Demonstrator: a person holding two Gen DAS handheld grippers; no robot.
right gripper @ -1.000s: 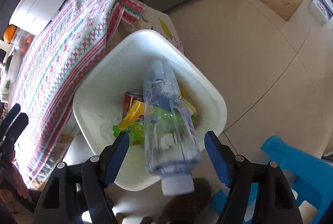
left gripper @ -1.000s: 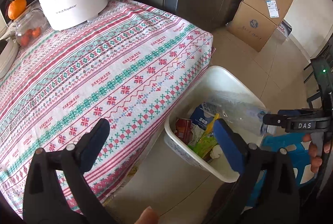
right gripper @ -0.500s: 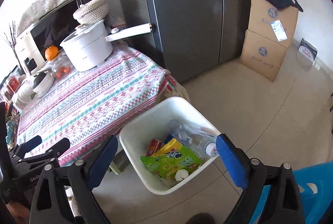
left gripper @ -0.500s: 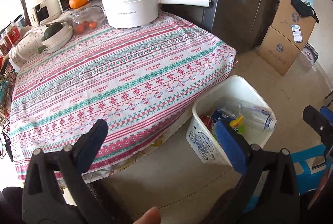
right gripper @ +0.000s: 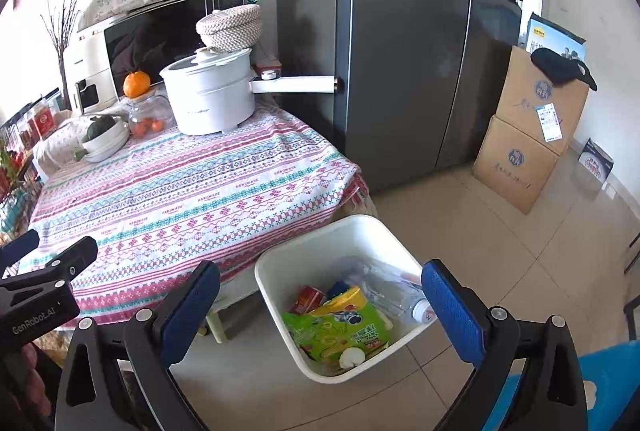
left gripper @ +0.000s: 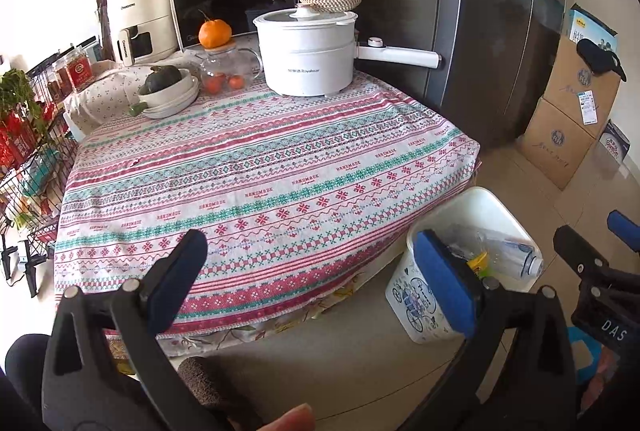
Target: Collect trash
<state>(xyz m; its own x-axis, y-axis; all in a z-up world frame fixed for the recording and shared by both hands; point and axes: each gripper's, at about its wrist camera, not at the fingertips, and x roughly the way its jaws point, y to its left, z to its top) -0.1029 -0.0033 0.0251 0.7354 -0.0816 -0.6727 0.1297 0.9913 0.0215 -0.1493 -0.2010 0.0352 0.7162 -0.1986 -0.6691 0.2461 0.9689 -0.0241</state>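
A white trash bin (right gripper: 280,273) stands on the floor by the table's corner; it also shows in the left wrist view (left gripper: 418,305). In it lie a clear plastic bottle (right gripper: 394,297), a green snack bag (right gripper: 340,331), a red can (right gripper: 306,299) and other wrappers. The bottle also shows in the left wrist view (left gripper: 508,257). My left gripper (left gripper: 312,283) is open and empty, held back from the table's front edge. My right gripper (right gripper: 320,305) is open and empty, above and in front of the bin.
The table has a patterned cloth (left gripper: 260,167) with a white electric pot (left gripper: 306,55), a glass jar with an orange (left gripper: 216,67) and bowls (left gripper: 170,93) at the back. A grey fridge (right gripper: 400,51), cardboard boxes (right gripper: 528,135) and a blue stool (right gripper: 608,383) stand around.
The bottle dropped from my right gripper's open fingers into the bin. Both grippers pulled up and back, away from the bin and the table.
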